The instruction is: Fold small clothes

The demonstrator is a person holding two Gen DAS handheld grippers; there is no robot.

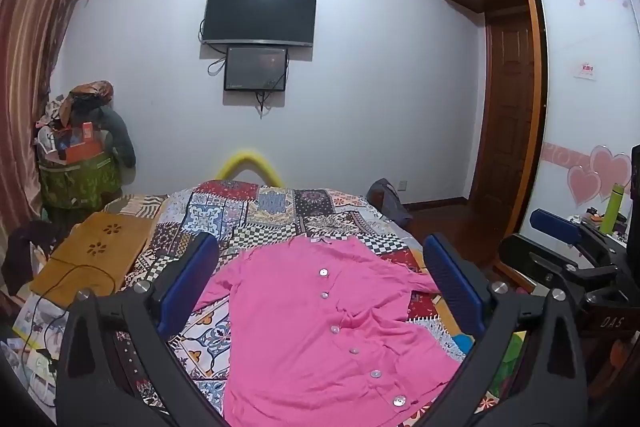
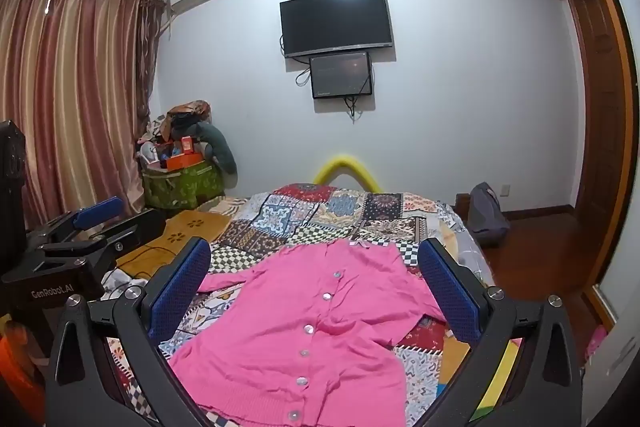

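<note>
Pink cardigan (image 1: pixel 320 323) lay flat, buttoned front up, on the patchwork quilt (image 1: pixel 256 215) of the bed, collar toward the far wall, hem nearest the cameras. One sleeve spread out to each side of the cardigan. Left tool (image 1: pixel 320 291) was wide open above the cardigan, nothing between its pads. Right tool (image 2: pixel 314 291) was the same: fully spread, empty, not touching the cardigan. Knit looked light, soft and floppy, so it would likely sag and bunch once lifted. Probably best pinched at a sleeve cuff or shoulder seam, clear of the buttons (image 2: pixel 308 327). No fold made yet.
</note>
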